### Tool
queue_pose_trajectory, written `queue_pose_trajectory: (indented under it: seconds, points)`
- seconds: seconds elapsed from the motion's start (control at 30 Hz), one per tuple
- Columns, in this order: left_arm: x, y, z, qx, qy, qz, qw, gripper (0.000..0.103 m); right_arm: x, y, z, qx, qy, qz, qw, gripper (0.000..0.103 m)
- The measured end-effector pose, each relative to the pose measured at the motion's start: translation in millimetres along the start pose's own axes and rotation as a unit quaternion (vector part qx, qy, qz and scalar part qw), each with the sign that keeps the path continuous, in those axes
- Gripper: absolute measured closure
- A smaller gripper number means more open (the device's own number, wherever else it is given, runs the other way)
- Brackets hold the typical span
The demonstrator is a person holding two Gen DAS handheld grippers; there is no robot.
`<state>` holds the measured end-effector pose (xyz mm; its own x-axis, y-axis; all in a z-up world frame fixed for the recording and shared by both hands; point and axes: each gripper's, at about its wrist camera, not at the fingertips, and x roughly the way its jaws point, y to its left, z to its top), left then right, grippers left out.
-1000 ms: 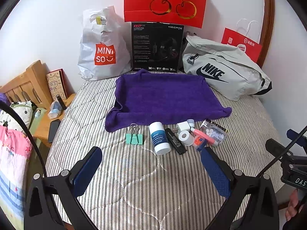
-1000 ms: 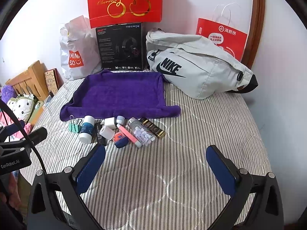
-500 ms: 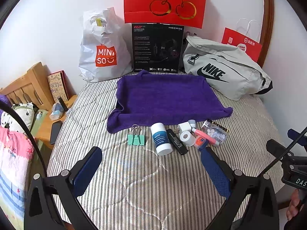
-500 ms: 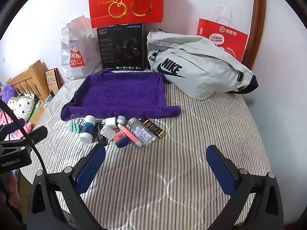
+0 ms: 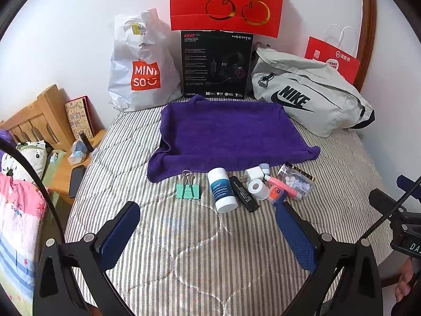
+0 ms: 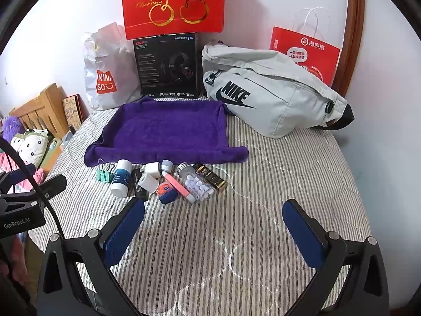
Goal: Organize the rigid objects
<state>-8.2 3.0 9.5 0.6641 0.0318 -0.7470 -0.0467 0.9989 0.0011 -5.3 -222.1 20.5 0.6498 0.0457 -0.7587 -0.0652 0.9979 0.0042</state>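
A row of small objects lies on the striped bed in front of a purple towel (image 5: 226, 134) (image 6: 168, 131): green binder clips (image 5: 187, 190) (image 6: 104, 174), a white and blue bottle (image 5: 222, 189) (image 6: 121, 177), a black stick (image 5: 244, 193), a white tape roll (image 5: 258, 189) (image 6: 148, 183), a pink tube (image 5: 282, 187) (image 6: 179, 186), a clear jar of white beads (image 5: 298, 183) (image 6: 198, 183) and a black and gold bar (image 6: 210, 177). My left gripper (image 5: 208, 213) is open and empty, just short of the bottle. My right gripper (image 6: 214, 212) is open and empty, short of the jar.
Against the wall stand a white Miniso bag (image 5: 139, 65), a black headset box (image 5: 215, 64), a red gift bag (image 5: 226, 0), a grey Nike bag (image 6: 271, 92) and a red paper bag (image 6: 305, 52). A wooden headboard and bedside shelf (image 5: 65, 158) are at the left.
Both grippers have crept slightly forward toward the row of objects. Nothing has been picked up or moved.
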Motion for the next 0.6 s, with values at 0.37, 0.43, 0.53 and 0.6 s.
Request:
queue_pose_trajectory:
  seconds: [0.37,0.43,0.53,0.6]
  points:
    - [0.4,0.8,0.9,0.002,0.001,0.001,1.0,0.0,-1.1,-1.4,0.3,0.0,0.0,0.0,1.0,0.0]
    - [0.3,1.3,1.0,0.001,0.001,0.0,1.0,0.0,-1.1,-1.6,0.4,0.0,0.0,-0.001,1.0,0.0]
    - [0.6,2.5,1.7,0.0,0.001,0.0,1.0,0.0,-1.2,-1.5,0.3,0.0,0.0,-0.001,1.0,0.0]
    - [1.7,3.1,2.7,-0.001,0.003,0.0,1.0,0.0,-1.2,-1.5,0.0,0.001,0.0,-0.001,1.0,0.0]
